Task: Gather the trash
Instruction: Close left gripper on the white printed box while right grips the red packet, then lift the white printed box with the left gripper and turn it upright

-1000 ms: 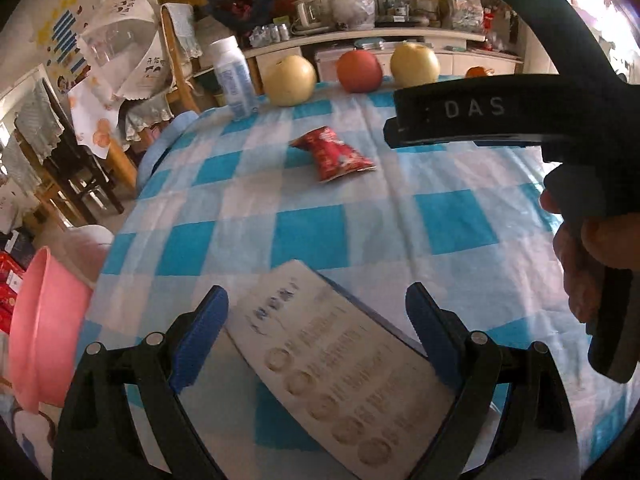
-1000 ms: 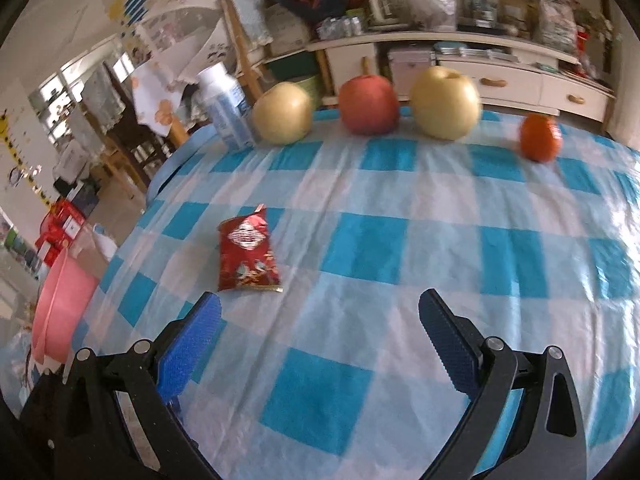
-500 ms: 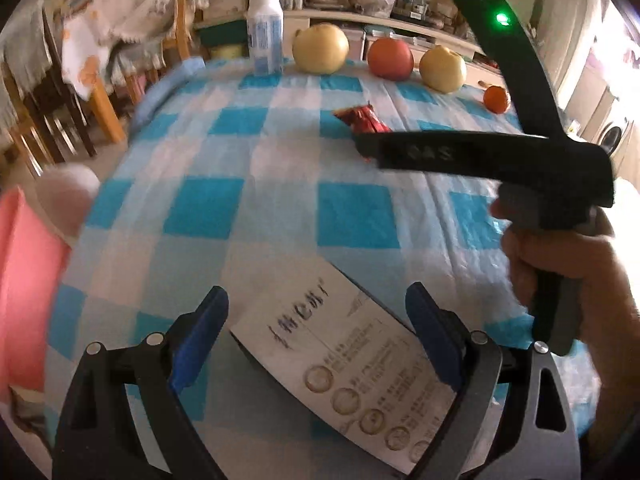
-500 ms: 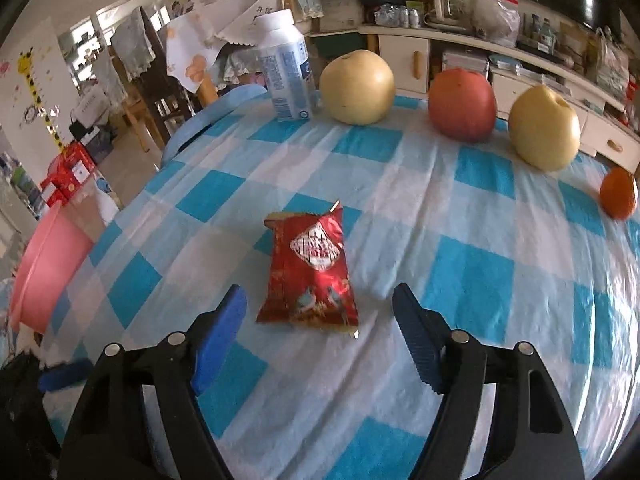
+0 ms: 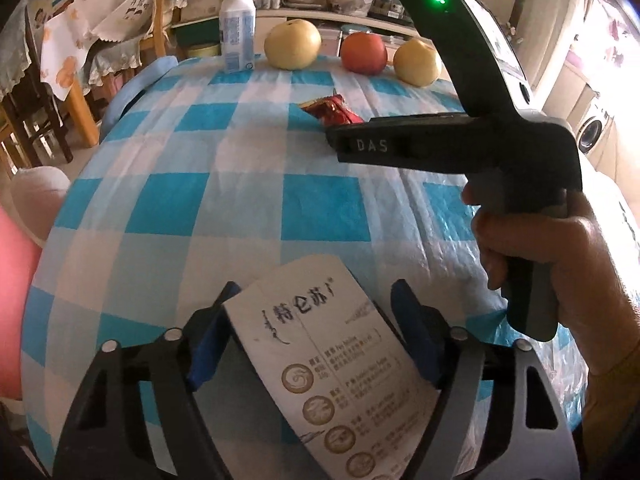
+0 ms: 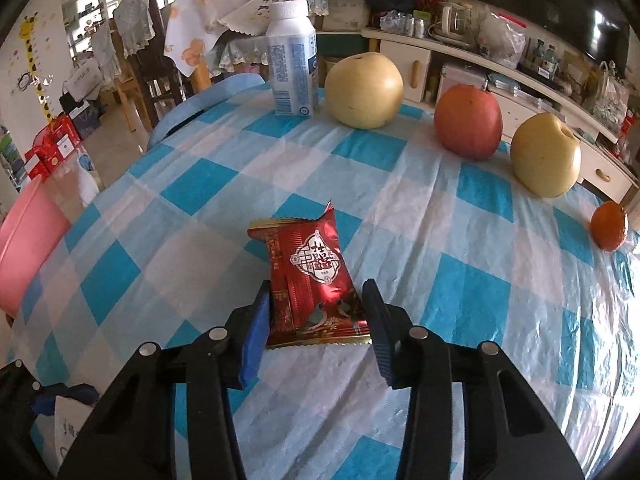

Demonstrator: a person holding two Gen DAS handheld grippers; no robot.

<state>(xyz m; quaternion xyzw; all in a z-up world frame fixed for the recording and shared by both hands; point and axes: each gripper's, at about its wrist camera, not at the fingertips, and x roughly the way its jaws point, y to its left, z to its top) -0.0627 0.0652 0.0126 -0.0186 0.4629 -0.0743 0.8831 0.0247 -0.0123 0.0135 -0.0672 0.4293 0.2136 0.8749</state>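
Observation:
A flattened white milk carton [image 5: 332, 364] with printed text lies slantwise between the blue pads of my left gripper [image 5: 316, 332], whose jaws have narrowed onto its sides. A red snack wrapper [image 6: 314, 276] lies on the blue-and-white checked tablecloth [image 6: 460, 292]; its near end sits between the pads of my right gripper [image 6: 316, 322], which have closed in against it. The wrapper also shows in the left wrist view [image 5: 332, 110], partly hidden behind the right gripper's black body [image 5: 452, 144].
At the table's far edge stand a white bottle [image 6: 292, 64], two yellow pears [image 6: 364, 90], a red apple [image 6: 468, 122] and a small orange [image 6: 610, 226]. A pink basin [image 6: 24, 252] is off the table's left side. Chairs and a cabinet stand beyond.
Both grippers' jaws have narrowed: the left onto the carton, the right onto the red wrapper after moving forward to it.

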